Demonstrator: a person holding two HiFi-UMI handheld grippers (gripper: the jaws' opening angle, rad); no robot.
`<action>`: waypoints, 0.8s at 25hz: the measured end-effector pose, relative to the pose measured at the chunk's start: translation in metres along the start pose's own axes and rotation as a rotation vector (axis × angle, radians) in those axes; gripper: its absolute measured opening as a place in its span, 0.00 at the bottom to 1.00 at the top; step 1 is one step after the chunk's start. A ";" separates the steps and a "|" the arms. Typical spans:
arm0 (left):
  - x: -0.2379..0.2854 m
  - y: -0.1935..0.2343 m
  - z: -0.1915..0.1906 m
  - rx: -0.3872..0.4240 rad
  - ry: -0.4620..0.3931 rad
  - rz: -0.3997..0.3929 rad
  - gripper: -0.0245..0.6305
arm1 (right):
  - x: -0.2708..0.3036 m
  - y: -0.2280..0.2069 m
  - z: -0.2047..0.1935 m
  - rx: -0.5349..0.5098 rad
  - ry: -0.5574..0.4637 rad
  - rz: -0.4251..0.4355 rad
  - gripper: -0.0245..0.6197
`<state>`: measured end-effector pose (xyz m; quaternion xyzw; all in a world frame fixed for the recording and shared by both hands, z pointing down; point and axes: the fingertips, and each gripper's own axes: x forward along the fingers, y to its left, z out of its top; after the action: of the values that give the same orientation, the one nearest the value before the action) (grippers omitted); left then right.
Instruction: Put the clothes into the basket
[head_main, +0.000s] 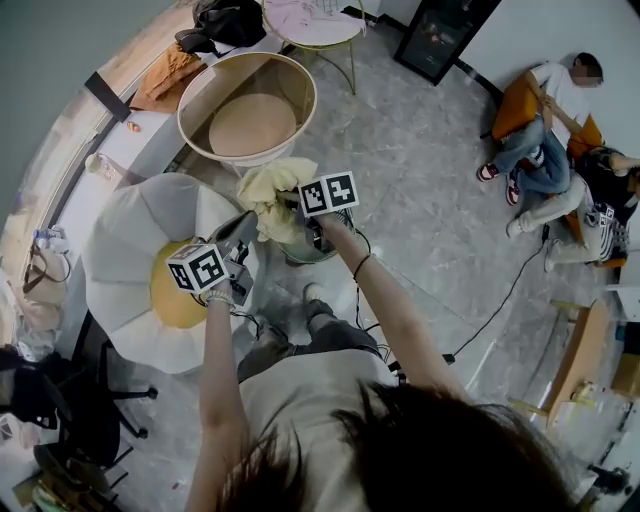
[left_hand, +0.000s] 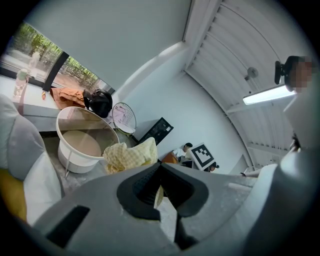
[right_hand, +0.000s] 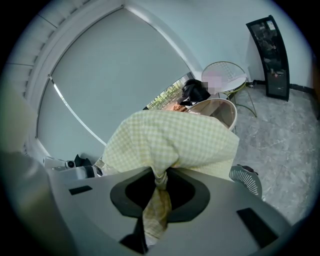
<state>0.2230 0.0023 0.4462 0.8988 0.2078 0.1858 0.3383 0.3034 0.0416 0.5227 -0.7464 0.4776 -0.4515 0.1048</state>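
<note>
Above grey floor (head_main: 420, 150), left gripper (left_hand: 159, 186) and right gripper (right_hand: 159, 176) are pinching the yellow checked garment (head_main: 265, 195) aloft, mid-carry I judge, next needing to clear the rim of the white basket (head_main: 301, 85) ahead and release.

The cloth (right_hand: 170, 140) is pale yellow with a fine white check. The basket (head_main: 305, 82) is white outside and tan on its inner floor. The left gripper (left_hand: 159, 170) and right gripper (right_hand: 159, 176) are grey with black jaw linings; their cubes (head_main: 328, 192) bear black-and-white square markers. The floor (head_main: 420, 180) is marbled grey. A flower-shaped cushion (head_main: 120, 240) is white around a yellow centre
</note>
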 end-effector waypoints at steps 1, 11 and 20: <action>0.008 -0.003 -0.001 -0.001 0.005 -0.006 0.05 | -0.004 -0.007 0.000 0.007 -0.003 -0.003 0.12; 0.072 -0.020 -0.019 0.035 0.084 -0.017 0.05 | -0.038 -0.066 -0.008 0.057 0.004 -0.032 0.12; 0.092 -0.006 -0.040 -0.004 0.193 -0.034 0.05 | -0.032 -0.094 -0.023 0.150 -0.014 -0.079 0.12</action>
<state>0.2804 0.0740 0.4880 0.8724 0.2542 0.2663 0.3215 0.3396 0.1231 0.5725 -0.7577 0.4118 -0.4848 0.1460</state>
